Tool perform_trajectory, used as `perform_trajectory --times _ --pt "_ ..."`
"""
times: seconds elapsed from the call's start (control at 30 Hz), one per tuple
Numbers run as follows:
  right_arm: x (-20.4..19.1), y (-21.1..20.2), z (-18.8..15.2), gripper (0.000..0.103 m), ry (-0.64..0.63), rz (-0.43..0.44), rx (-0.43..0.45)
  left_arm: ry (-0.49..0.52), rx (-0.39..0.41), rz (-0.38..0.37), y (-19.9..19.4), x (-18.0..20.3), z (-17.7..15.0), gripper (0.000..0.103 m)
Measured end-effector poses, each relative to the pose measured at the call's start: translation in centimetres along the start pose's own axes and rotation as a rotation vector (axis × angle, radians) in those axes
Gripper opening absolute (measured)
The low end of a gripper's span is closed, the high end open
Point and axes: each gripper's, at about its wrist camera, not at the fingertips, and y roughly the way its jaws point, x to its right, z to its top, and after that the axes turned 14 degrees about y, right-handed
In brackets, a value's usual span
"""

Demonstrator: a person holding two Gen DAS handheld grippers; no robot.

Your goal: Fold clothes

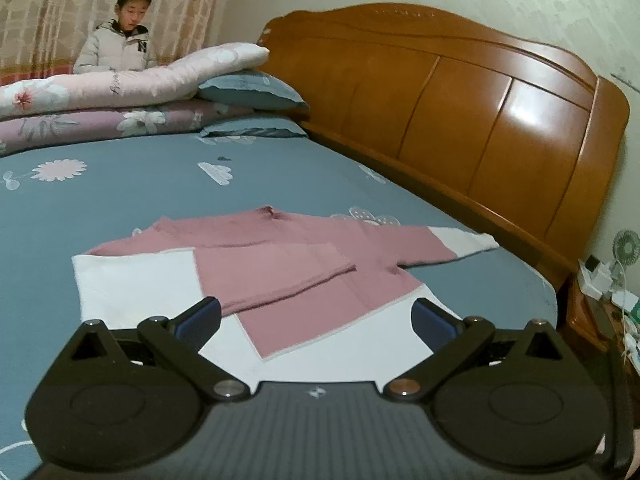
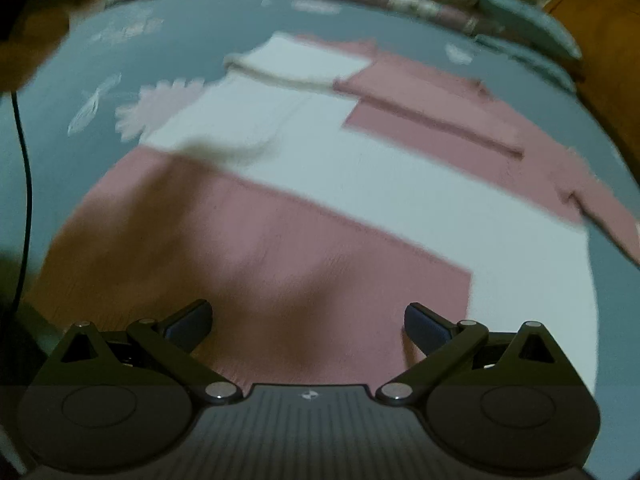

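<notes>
A pink and white sweater (image 1: pixel 304 268) lies flat on the blue flowered bed sheet (image 1: pixel 120 200). One sleeve is folded across its body and the other sleeve (image 1: pixel 448 242) stretches toward the headboard. My left gripper (image 1: pixel 316 320) hovers open over the sweater's near white hem, nothing between its fingers. In the right wrist view the same sweater (image 2: pixel 360 184) fills the frame, blurred. My right gripper (image 2: pixel 308 326) is open low over a pink part of the sweater, holding nothing.
A wooden headboard (image 1: pixel 460 112) runs along the right. Folded quilts (image 1: pixel 120 88) and pillows (image 1: pixel 252 92) are stacked at the far side. A person in a white jacket (image 1: pixel 116 46) sits behind them. A nightstand with a small fan (image 1: pixel 624 248) stands at far right. A dark cable (image 2: pixel 24 168) hangs at left.
</notes>
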Motion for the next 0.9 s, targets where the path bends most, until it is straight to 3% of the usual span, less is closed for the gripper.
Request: perform_trajectory --times 0.07,0.17,0.33,0.47,0.9 --pt "0.4 0.3 0.3 0.103 0.039 0.004 0.005 0.006 -0.008 -0.009 0.3 0.3 -0.1 0.101" --pt "0.8 1.5 -0.2 0.103 0.081 0.009 -0.054 0.016 -0.019 -0.017 0.7 0.7 -0.3 0.101" --pt "1.3 1.2 -1.7 0.103 0.062 0.034 0.011 0.009 -0.042 -0.017 1.5 0.7 -0.6 0.101" --pt "1.5 1.0 -1.3 0.103 0.068 0.026 -0.015 0.002 -0.066 -0.005 2.2 0.6 -1.0 0.101" --pt "6.6 -0.5 1.7 0.103 0.319 0.034 0.089 -0.021 -0.137 0.009 4.8 0.0 -2.0 0.101"
